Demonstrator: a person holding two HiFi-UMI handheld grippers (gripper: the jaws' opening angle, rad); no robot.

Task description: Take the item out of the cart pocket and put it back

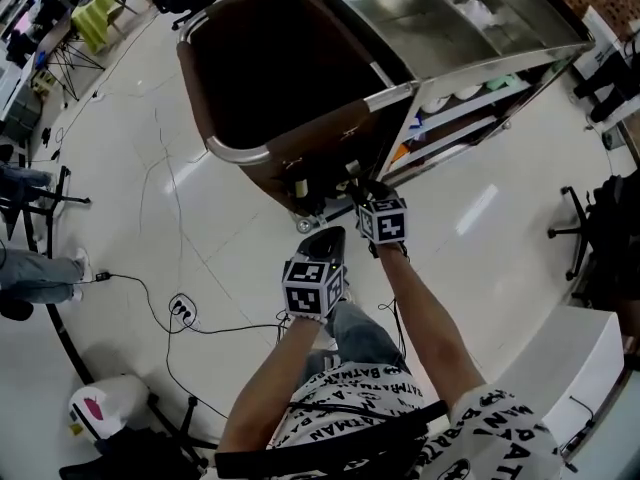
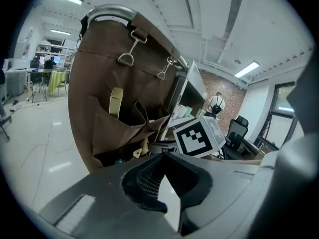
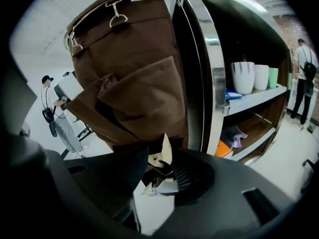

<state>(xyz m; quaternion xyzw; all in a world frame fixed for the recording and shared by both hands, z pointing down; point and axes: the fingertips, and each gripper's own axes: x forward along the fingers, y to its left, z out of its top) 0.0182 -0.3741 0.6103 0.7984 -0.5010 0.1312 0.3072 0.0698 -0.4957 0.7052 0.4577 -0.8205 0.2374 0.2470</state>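
A steel cart (image 1: pixel 392 94) carries a brown fabric bag (image 1: pixel 270 68) with pockets low on its side. In the left gripper view a pale yellow-green strip (image 2: pixel 116 101) stands up out of the upper pocket (image 2: pixel 112 128). My right gripper (image 1: pixel 358 192) is at the foot of the bag. In its own view the right gripper (image 3: pixel 163 157) is shut on a small cream card-like item (image 3: pixel 165 149) just below the brown pocket (image 3: pixel 139 103). My left gripper (image 1: pixel 325 236) hangs lower and nearer to me. The left gripper (image 2: pixel 162 158) is shut, with only floor behind its jaws.
Cart shelves hold white cups (image 3: pixel 249 76) and an orange thing (image 3: pixel 224 147). Cables and a power strip (image 1: pixel 181 309) lie on the floor at left. A person's legs (image 1: pixel 40 273) stand at far left, another person (image 3: pixel 302 78) at right. An office chair (image 1: pixel 600 238) is to my right.
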